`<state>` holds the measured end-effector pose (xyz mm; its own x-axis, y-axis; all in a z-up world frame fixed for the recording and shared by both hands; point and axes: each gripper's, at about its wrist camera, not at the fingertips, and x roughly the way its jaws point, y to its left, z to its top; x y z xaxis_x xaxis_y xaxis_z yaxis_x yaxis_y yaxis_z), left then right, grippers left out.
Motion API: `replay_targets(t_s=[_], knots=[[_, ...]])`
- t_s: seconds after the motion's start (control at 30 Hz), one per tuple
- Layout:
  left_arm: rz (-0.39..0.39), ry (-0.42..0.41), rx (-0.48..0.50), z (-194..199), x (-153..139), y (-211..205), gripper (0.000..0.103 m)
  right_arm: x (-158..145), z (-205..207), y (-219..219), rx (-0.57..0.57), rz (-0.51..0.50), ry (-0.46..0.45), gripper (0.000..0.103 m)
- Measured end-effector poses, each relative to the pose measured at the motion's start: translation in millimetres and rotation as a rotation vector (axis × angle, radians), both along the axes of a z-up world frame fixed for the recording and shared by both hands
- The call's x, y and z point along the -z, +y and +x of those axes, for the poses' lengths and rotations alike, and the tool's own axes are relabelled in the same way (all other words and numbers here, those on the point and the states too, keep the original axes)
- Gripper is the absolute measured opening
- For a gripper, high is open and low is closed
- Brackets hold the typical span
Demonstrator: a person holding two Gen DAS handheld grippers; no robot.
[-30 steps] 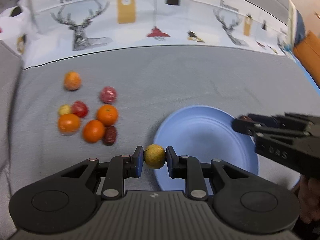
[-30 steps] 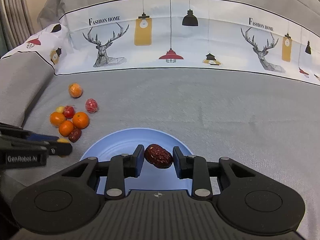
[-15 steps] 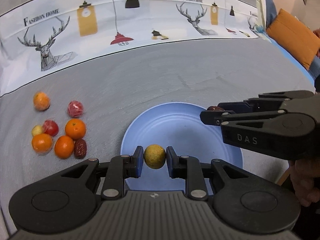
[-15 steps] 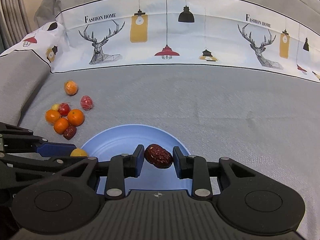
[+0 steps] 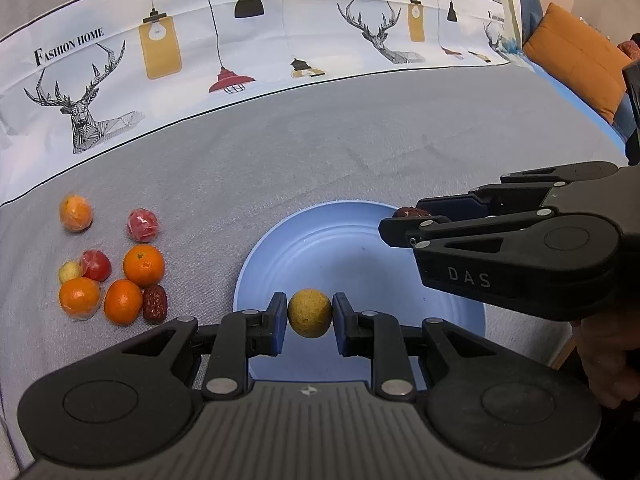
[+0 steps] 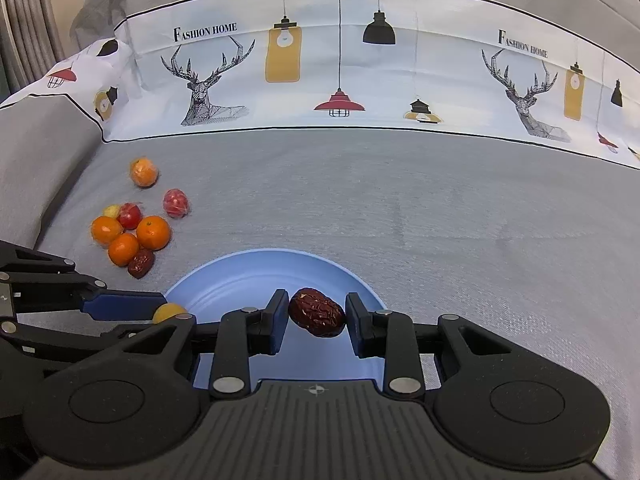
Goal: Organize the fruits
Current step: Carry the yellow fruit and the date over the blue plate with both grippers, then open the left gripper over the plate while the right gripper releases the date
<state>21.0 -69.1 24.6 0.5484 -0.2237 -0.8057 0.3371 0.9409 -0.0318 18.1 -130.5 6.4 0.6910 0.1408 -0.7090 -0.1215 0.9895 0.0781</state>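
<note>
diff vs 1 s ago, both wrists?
Left gripper carried the yellow fruit from beside the plate to over it, closing on the right gripper. No grab or release. The right stayed over the plate, still clamping the date; the fruit pile didn't move.

You have a dull yellow round fruit (image 5: 309,313) between the blue pads (image 5: 277,318) of your black left gripper (image 5: 309,320), and a dark red, wrinkled date (image 6: 317,312) in your black right gripper (image 6: 318,316), which carries pale "DAS" lettering. Under both sits a plain light blue plate (image 5: 344,236) on a grey woven cloth (image 6: 400,208). To your left lie bright orange mandarins (image 5: 143,265), glossy red fruits (image 5: 143,225), one pale yellow fruit (image 5: 70,271) and another dark red date (image 5: 155,303). Behind runs a white band (image 6: 360,72) printed with black line-drawn deer, mustard, black and red lamps, and black "FASHION HOME" lettering. An orange cushion (image 5: 576,60) shows far right.
</note>
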Motion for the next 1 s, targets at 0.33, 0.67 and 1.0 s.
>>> replay_targets(t_s=[0.33, 0.67, 1.0], knots=[[0.016, -0.002, 0.01, -0.4, 0.3, -3.9, 0.026, -0.5, 0.5, 0.9, -0.006, -0.008, 0.001, 0.033], [0.03, -0.002, 0.014, -0.7, 1.0, -6.3, 0.027, 0.2, -1.1, 3.1, -0.005, -0.009, -0.002, 0.033], [0.038, 0.0, 0.023, -1.6, 1.1, -8.9, 0.027, 0.3, -1.3, 2.0, -0.003, -0.008, -0.002, 0.033]])
